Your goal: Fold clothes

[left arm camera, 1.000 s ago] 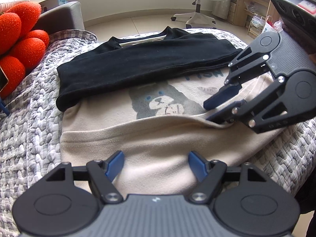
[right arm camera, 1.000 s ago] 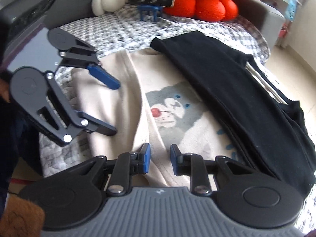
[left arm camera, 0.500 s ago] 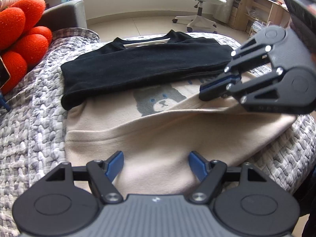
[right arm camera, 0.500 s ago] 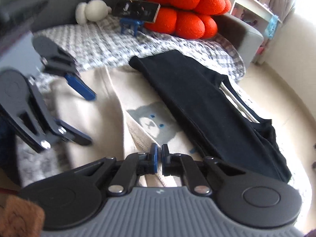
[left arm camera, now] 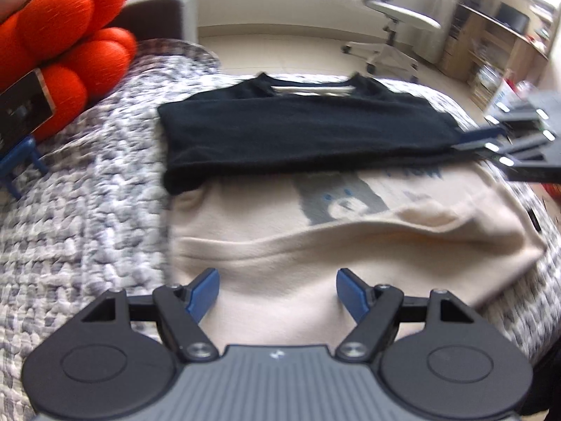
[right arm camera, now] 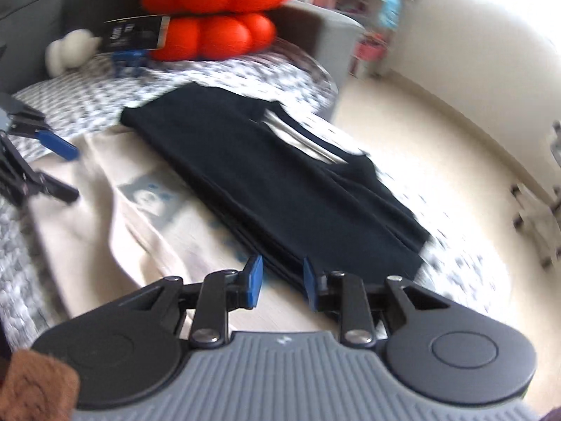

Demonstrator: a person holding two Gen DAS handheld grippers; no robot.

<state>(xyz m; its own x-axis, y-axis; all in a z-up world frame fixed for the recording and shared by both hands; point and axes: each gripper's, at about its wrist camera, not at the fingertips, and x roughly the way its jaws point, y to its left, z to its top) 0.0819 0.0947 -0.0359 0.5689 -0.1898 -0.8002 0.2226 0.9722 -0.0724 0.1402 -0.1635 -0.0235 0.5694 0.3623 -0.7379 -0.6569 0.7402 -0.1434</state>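
Beige shirt (left arm camera: pixel 315 263) on bed (left arm camera: pixel 87 217) half folded, black shirt (left arm camera: pixel 298 133) folded at 12 o'clock; left gripper (left arm camera: pixel 277 289) wide, empty; right gripper (right arm camera: pixel 278 279) fingers opening, empty; final folds remain.

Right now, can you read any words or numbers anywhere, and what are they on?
Blue letters on the cream sweatshirt, beside its bear picture: partly hidden and too blurred to read.
Print on the dark card by the orange cushion: too small and blurred.
Nothing else has writing.
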